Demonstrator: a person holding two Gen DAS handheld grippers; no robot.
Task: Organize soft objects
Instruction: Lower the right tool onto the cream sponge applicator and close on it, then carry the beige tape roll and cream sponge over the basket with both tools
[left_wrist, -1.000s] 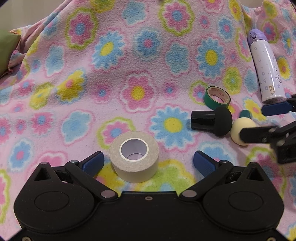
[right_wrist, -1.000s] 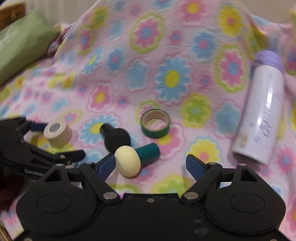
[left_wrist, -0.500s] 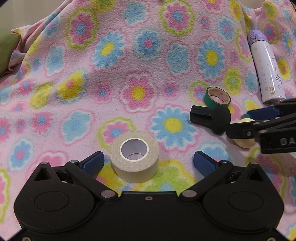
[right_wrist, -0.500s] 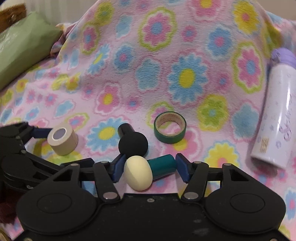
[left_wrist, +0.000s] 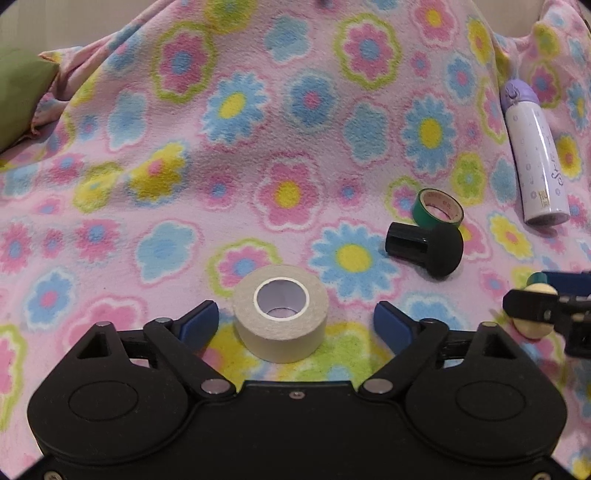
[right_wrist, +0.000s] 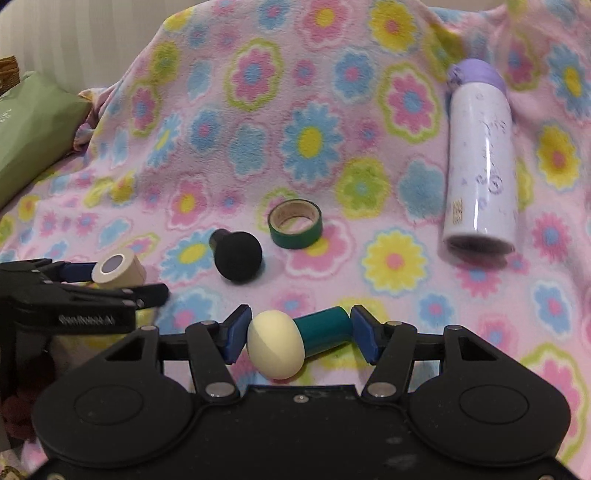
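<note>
L wrist view: left claw (left_wrist: 295, 321) sits low over the flowered blanket (left_wrist: 258, 129), jaws part-way in and just been closing, the beige tape roll (left_wrist: 280, 317) standing between them. Gaps show on both sides of the roll, so pads aren't on it yet; nothing held. Black-headed mushroom piece (left_wrist: 428, 249) lies at 2 o'clock from the roll, green tape ring (left_wrist: 437, 212) just beyond it, touching or nearly. Lilac bottle (left_wrist: 532, 155) lies well apart at 1 o'clock. Right claw (left_wrist: 543, 302) enters at 3 o'clock.

R wrist view: right claw (right_wrist: 299, 334) jaws narrowed around the cream-headed mushroom piece (right_wrist: 291, 341); L pad against the cream head, R pad at the teal stem end. Looks like a grip, piece lying crosswise. Green cushion (right_wrist: 29, 129) at 10 o'clock.

Step, as I read it: both claws at pick-up stage, R already gripping, L mid-close. Next: L needs to finish closing squarely on the roll's sides w/o tipping it; R then lifts, watching the rounded head doesn't squirm out.
</note>
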